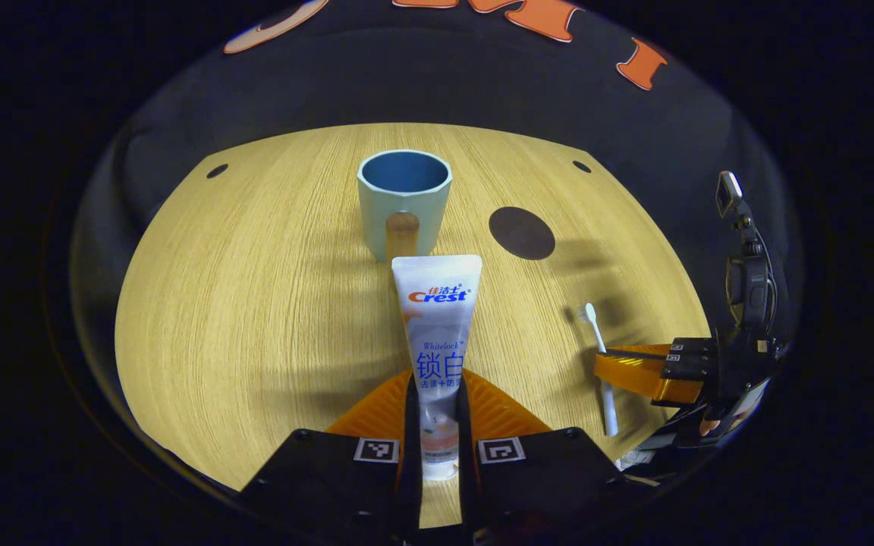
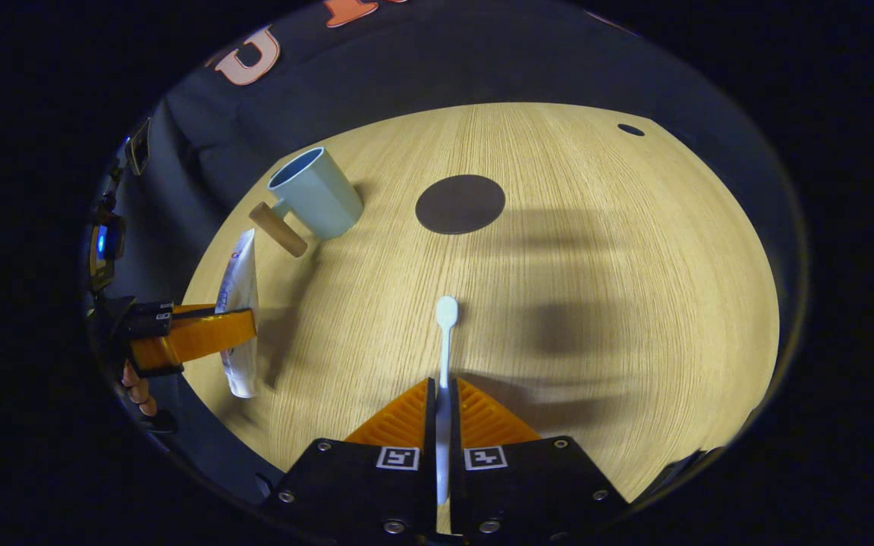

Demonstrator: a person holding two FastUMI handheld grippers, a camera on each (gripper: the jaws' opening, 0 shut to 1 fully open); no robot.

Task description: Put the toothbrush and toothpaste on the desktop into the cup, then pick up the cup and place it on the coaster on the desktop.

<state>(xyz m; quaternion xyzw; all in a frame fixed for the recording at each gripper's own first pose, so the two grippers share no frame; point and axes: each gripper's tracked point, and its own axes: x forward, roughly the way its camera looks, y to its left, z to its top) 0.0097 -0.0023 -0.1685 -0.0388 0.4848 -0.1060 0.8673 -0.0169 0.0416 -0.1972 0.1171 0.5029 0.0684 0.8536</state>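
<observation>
My left gripper [image 1: 437, 387] is shut on a white toothpaste tube [image 1: 437, 318], whose flat end points toward the pale blue cup [image 1: 403, 199]. The cup stands upright with its wooden handle [image 1: 402, 235] facing me. A white toothbrush [image 2: 444, 341] is clamped between the fingers of my right gripper [image 2: 443, 390], bristle head forward. In the right gripper view the cup [image 2: 317, 193] stands at the far left, the dark round coaster [image 2: 460, 203] to its right, and the left gripper [image 2: 202, 334] holds the tube [image 2: 238, 303] above the table edge. The left gripper view shows the right gripper [image 1: 627, 364] gripping the toothbrush [image 1: 598, 334], with the coaster [image 1: 522, 232] beyond.
The round wooden tabletop [image 1: 255, 288] has small dark holes [image 1: 217, 171] near its far rim. Black cloth wall surrounds it. A hand [image 2: 137, 390] holds the left gripper at the table's left edge.
</observation>
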